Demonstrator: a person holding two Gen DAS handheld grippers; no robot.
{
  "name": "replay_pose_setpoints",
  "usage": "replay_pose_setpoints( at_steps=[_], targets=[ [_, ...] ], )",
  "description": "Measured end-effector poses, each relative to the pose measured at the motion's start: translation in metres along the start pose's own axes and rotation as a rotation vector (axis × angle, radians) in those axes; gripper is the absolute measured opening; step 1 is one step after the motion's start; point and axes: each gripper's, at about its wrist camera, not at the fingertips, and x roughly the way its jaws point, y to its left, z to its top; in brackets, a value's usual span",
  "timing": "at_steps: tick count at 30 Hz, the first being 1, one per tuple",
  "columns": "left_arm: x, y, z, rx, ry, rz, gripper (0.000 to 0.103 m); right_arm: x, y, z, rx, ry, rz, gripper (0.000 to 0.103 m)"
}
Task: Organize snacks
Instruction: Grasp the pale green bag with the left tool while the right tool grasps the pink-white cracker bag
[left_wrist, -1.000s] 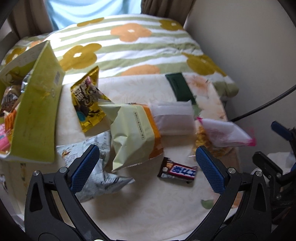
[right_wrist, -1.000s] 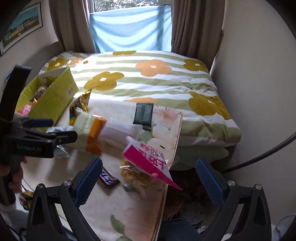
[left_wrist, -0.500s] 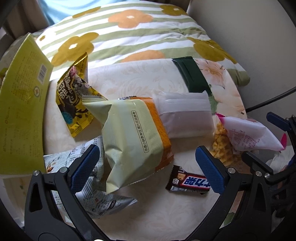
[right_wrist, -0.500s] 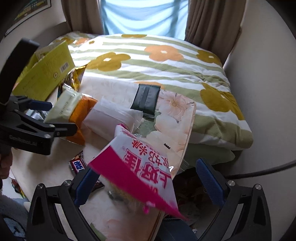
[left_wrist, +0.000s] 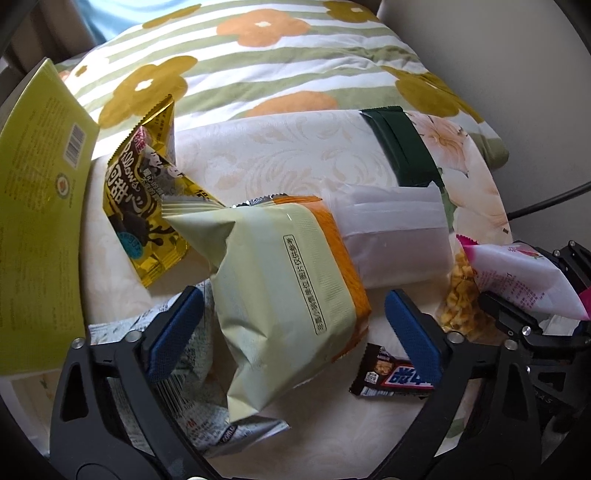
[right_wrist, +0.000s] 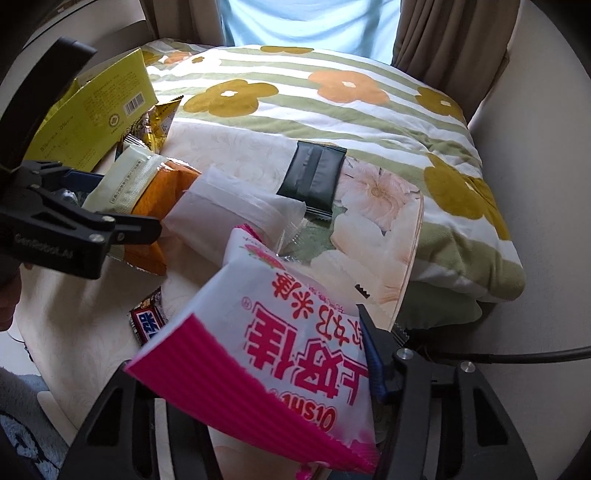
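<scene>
Snacks lie scattered on a cream cloth (left_wrist: 258, 155). My left gripper (left_wrist: 291, 325) is open, its blue pads either side of a pale green and orange bag (left_wrist: 284, 291), which also shows in the right wrist view (right_wrist: 147, 192). My right gripper (right_wrist: 280, 369) is shut on a pink and white rice-cracker bag (right_wrist: 280, 339), seen at the right edge of the left wrist view (left_wrist: 517, 277). A chocolate bar (left_wrist: 391, 376) lies by the left gripper's right finger. A yellow snack box (left_wrist: 33, 221) stands at the left.
A gold and black bag (left_wrist: 144, 199), a white-grey printed bag (left_wrist: 192, 417), a translucent white packet (left_wrist: 395, 236), a dark green packet (left_wrist: 402, 147) and a clear bag of yellow snacks (left_wrist: 458, 295) lie around. A flowered quilt (right_wrist: 332, 96) lies behind. A wall is at the right.
My left gripper has moved forward and down over the green and orange bag. My right gripper has moved in and closed on the pink and white bag.
</scene>
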Motion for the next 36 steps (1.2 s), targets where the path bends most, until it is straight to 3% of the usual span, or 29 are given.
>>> replay_pose_setpoints(
  at_steps=[3,14,20,28,36],
  targets=[
    [0.003,0.0,0.002,0.008,0.009,0.001,0.083,0.0,0.002,0.002,-0.004,-0.003,0.006,0.05],
    [-0.001,0.004,-0.002,0.021,0.01,-0.025,0.068,-0.004,0.005,0.008,0.008,-0.023,0.038,0.047],
    [-0.01,0.006,-0.006,0.013,-0.005,-0.035,0.066,-0.012,0.006,0.01,0.024,-0.042,0.053,0.047],
    [-0.049,0.006,-0.013,-0.008,-0.087,-0.066,0.066,-0.034,0.009,0.01,0.042,-0.087,0.061,0.047],
    [-0.12,0.008,-0.019,-0.055,-0.219,-0.123,0.066,-0.077,0.015,0.024,0.041,-0.171,0.046,0.047]
  ],
)
